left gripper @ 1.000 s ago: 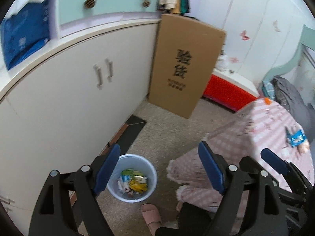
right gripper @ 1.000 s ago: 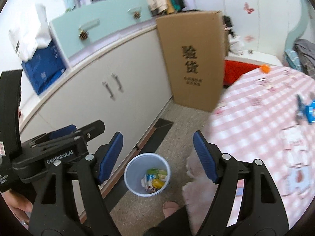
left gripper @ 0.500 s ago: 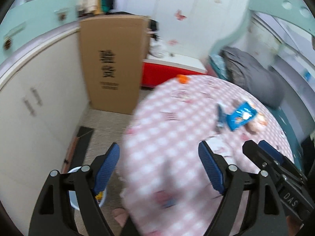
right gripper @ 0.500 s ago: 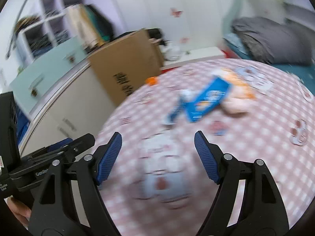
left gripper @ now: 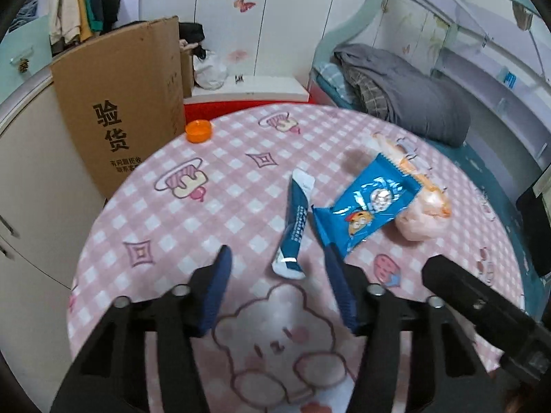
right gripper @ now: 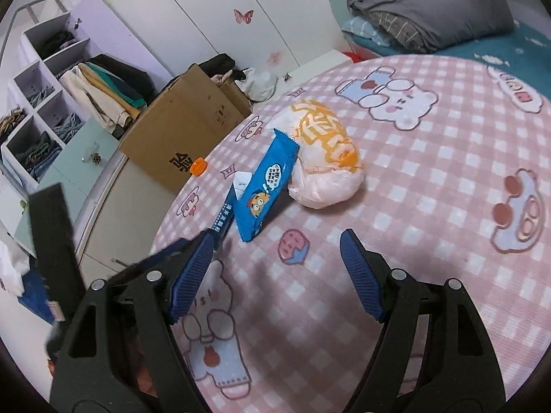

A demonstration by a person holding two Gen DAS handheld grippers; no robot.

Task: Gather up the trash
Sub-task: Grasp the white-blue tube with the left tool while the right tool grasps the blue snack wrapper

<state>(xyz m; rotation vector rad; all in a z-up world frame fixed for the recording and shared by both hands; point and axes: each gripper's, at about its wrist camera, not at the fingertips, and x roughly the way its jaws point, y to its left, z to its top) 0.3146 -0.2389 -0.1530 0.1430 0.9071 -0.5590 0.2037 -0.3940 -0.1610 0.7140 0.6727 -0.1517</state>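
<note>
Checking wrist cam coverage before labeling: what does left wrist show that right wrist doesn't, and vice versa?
Left wrist only: the bed's curved teal headboard and the full printed face of the cardboard box.

Right wrist only: the cubby shelves of folded clothes and the bear print on the far side of the tablecloth.

Both: narrow dark-blue sachet, blue snack wrapper, pink plastic bag, orange cap, grey blanket, and both tools open, left tool, right tool.
</note>
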